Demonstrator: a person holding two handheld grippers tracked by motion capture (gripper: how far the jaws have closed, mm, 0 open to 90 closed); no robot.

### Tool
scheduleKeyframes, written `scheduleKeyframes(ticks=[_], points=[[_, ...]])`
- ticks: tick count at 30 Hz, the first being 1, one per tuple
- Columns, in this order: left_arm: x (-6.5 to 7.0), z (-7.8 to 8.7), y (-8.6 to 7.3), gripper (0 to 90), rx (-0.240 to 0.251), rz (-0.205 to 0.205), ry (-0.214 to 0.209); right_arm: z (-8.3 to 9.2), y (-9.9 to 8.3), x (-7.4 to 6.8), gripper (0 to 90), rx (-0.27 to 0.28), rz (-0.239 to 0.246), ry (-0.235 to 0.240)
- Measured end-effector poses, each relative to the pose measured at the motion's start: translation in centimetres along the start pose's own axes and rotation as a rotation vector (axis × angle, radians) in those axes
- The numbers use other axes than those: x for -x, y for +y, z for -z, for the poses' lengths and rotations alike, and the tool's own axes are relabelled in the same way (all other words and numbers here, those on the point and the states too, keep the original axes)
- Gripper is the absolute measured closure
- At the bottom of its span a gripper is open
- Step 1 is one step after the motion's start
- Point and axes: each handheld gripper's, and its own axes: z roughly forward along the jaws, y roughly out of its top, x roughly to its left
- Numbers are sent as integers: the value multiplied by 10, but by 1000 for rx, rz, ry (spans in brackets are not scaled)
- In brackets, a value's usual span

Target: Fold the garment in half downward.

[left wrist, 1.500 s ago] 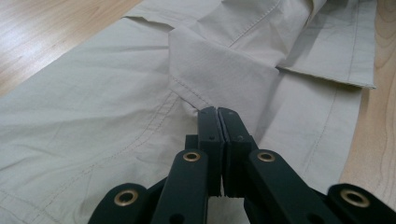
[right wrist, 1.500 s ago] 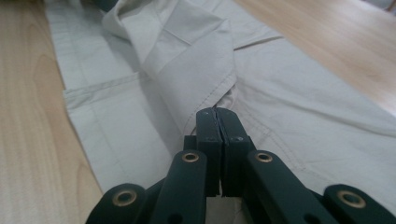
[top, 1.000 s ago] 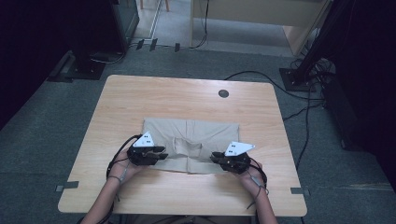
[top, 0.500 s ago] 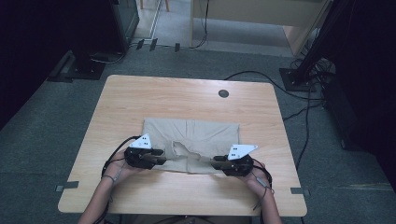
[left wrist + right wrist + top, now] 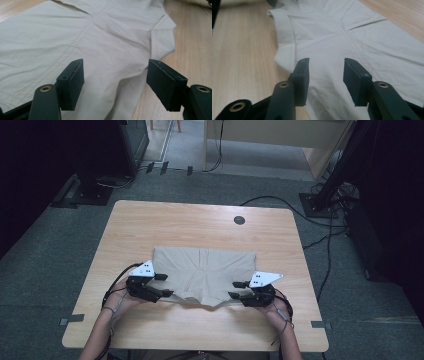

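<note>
At about seven o'clock on the pale wooden table [image 5: 150,227], the left gripper [image 5: 164,284] has just been spreading its jaws, nothing pinched between them. The folded beige cotton garment [image 5: 205,272] lies flat at centre. At five o'clock, the right gripper [image 5: 237,290] has likewise been opening, gripping nothing.

No legible text, labels, brands or nos. on anything here.

The left gripper [image 5: 115,85] has just been opening, jaws apart over beige shorts [image 5: 75,40]; bare bench [image 5: 192,37] shows at three o'clock.
</note>
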Motion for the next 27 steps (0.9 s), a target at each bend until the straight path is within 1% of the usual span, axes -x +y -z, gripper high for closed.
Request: scheduleKeyframes(ticks=[1,2,3,5,7,8,9,12,14,17,19,20,23,25,27], points=[[0,0,0,287,0,0,0,0,0,0,543,0,0,0],[-2,0,0,277,6,14,12,-3,0,1,531,-7,-19,-17],[-3,0,0,261,9,26,22,-4,0,0,520,-4,-25,-25],[-5,1,0,256,21,37,28,-7,0,0,507,-5,-44,-39],[-6,1,-1,254,29,48,38,-10,1,-1,499,0,-48,-52],[-7,1,-1,228,32,54,45,-11,2,-1,494,-1,-58,-55],[-8,1,-1,213,33,64,51,-12,2,-2,494,-1,-56,-60],[-10,0,-1,213,32,81,73,-17,1,-4,494,4,-54,-80],[-11,-1,-1,213,26,83,83,-20,1,-5,479,-1,-57,-84],[-11,-2,-2,213,16,74,103,-25,0,-5,452,-5,-62,-95],[-11,-2,-2,213,16,68,130,-27,0,-7,436,2,-77,-119],[-11,-2,-2,213,19,72,145,-29,1,-8,435,-6,-80,-137],[-14,-1,-3,213,29,91,176,-35,3,-14,435,-30,-42,-167],[-15,0,-4,213,29,95,189,-37,5,-16,425,-26,-54,-165],[-16,0,-5,213,27,99,195,-40,6,-16,403,-24,-81,-169]])
